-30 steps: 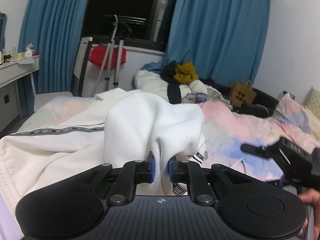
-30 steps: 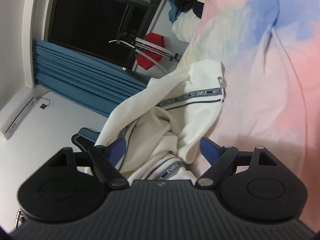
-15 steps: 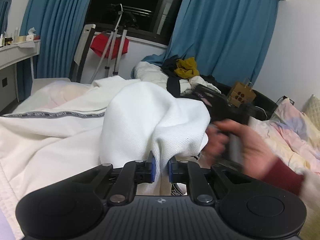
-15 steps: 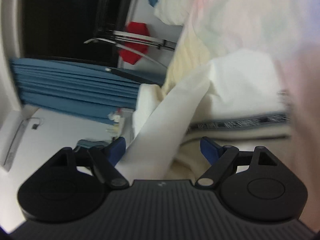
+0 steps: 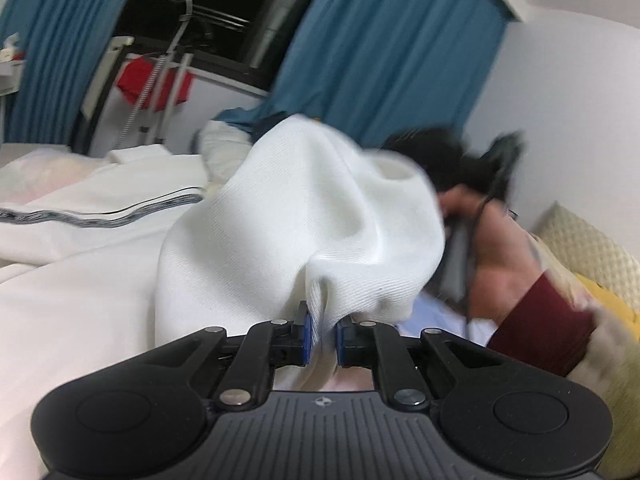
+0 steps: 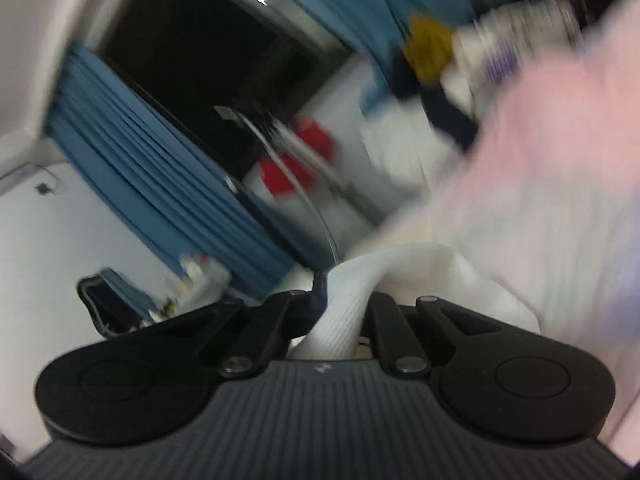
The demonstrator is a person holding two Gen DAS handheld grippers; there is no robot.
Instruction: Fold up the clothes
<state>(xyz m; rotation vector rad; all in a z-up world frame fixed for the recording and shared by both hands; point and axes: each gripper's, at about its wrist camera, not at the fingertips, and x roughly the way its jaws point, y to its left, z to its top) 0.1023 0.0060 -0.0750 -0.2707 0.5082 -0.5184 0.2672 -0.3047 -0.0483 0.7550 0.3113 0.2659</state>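
A white knit garment point(image 5: 280, 216) with a grey striped trim lies bunched on the bed. My left gripper point(image 5: 322, 336) is shut on a fold of it, and the cloth rises in a hump just ahead of the blue pads. In the right wrist view, blurred by motion, my right gripper point(image 6: 344, 312) is shut on another fold of the white garment point(image 6: 344, 304). The person's hand and dark red sleeve point(image 5: 540, 324), holding the right gripper, show to the right of the hump in the left wrist view.
A pink and blue bedspread point(image 6: 540, 184) covers the bed. A pile of clothes point(image 6: 436, 52) lies at its far end. Blue curtains point(image 5: 392, 56) frame a dark window, with a drying rack and red cloth point(image 5: 156, 84) below it. A quilted pillow point(image 5: 592, 248) lies at the right.
The right gripper went from wide open to shut on a fold of the white garment, and it swung up and across. The left gripper kept its grip and dipped slightly.
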